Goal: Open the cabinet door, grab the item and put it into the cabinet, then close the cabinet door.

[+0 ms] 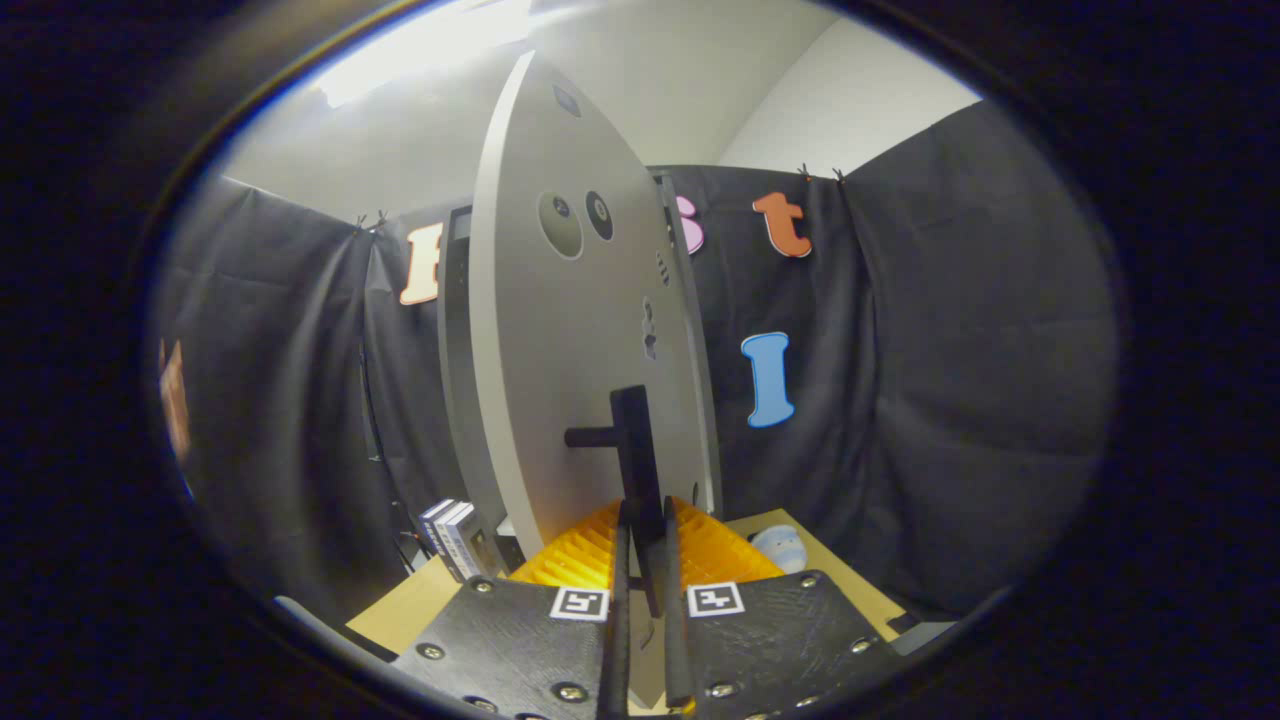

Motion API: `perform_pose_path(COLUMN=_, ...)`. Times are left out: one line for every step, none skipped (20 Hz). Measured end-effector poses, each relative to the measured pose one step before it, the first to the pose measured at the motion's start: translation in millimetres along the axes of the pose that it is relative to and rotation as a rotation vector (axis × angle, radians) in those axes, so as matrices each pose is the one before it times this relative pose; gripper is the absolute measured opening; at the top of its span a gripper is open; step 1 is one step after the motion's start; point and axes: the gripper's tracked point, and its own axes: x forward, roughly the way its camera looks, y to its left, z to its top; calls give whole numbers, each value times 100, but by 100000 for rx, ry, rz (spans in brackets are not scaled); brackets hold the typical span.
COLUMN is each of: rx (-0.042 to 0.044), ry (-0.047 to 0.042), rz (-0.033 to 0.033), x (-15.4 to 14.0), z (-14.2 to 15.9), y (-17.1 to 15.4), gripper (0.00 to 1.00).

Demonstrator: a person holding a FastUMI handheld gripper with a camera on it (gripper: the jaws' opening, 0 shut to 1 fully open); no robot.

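Jaws [645, 545] nearly closed, gripping the black handle [636, 455] of the cabinet door [570, 340]; door swung partly open, edge-on; the item, seemingly the pale blue toy [782, 545], waits on counter [420, 605] beyond; grabbing, stowing, closing remain.

The camera rides on the gripper [643, 560] and looks forward along its two fingers, very close to the grey cabinet door [575, 340], whose black handle [635, 470] stands between the fingertips. It faces the far edge of the wooden table [400, 610], tilted slightly upward toward the ceiling.
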Motion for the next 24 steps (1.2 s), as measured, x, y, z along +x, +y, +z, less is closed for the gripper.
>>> perform_pose_path(rx=1250, ry=131, rz=410, x=133, z=379, y=-1281, gripper=14)
perform_pose_path(rx=1131, ry=972, rz=611, x=103, z=76, y=-1046, gripper=14)
perform_pose_path(rx=964, ry=-76, rz=822, x=203, z=-97, y=-1227, gripper=14)
perform_pose_path(rx=977, ry=-545, rz=517, x=-27, z=203, y=-870, gripper=13)
perform_pose_path(rx=110, ry=212, rz=419, x=69, z=44, y=-898, gripper=11)
perform_pose_path(rx=690, ry=30, rz=1763, x=-18, z=132, y=-706, gripper=8)
perform_pose_path(rx=936, ry=1473, rz=2149, x=-277, z=-27, y=-406, gripper=8)
perform_pose_path(rx=305, ry=983, rz=2152, x=55, z=158, y=-434, gripper=8)
perform_pose_path(rx=-1204, ry=977, rz=1286, x=140, z=-48, y=-495, gripper=8)
perform_pose_path(rx=-2010, ry=326, rz=226, x=59, z=19, y=-584, gripper=8)
perform_pose_path(rx=-688, ry=-902, rz=-348, x=-165, z=280, y=-673, gripper=8)
perform_pose_path(rx=-292, ry=-200, rz=-85, x=20, z=140, y=-608, gripper=8)
perform_pose_path(rx=688, ry=-573, rz=139, x=-31, z=136, y=-381, gripper=8)
perform_pose_path(rx=94, ry=-184, rz=72, x=-225, z=-90, y=171, gripper=8)
perform_pose_path(rx=287, ry=-541, rz=74, x=-51, z=-9, y=-372, gripper=8)
perform_pose_path(rx=1063, ry=-146, rz=-345, x=-57, z=55, y=-407, gripper=8)
perform_pose_path(rx=675, ry=-398, rz=97, x=110, z=-2, y=-422, gripper=8)
perform_pose_path(rx=917, ry=-176, rz=1, x=9, z=61, y=-214, gripper=8)
perform_pose_path(rx=265, ry=-347, rz=-55, x=33, z=63, y=-109, gripper=8)
perform_pose_path(rx=7, ry=-98, rz=259, x=48, z=27, y=20, gripper=8)
perform_pose_path(rx=-576, ry=38, rz=-191, x=-114, z=-73, y=24, gripper=8)
perform_pose_path(rx=-1326, ry=177, rz=216, x=-27, z=-80, y=55, gripper=8)
perform_pose_path(rx=-1242, ry=572, rz=-321, x=-145, z=-87, y=47, gripper=8)
perform_pose_path(rx=-766, ry=740, rz=-706, x=-88, z=-75, y=-186, gripper=8)
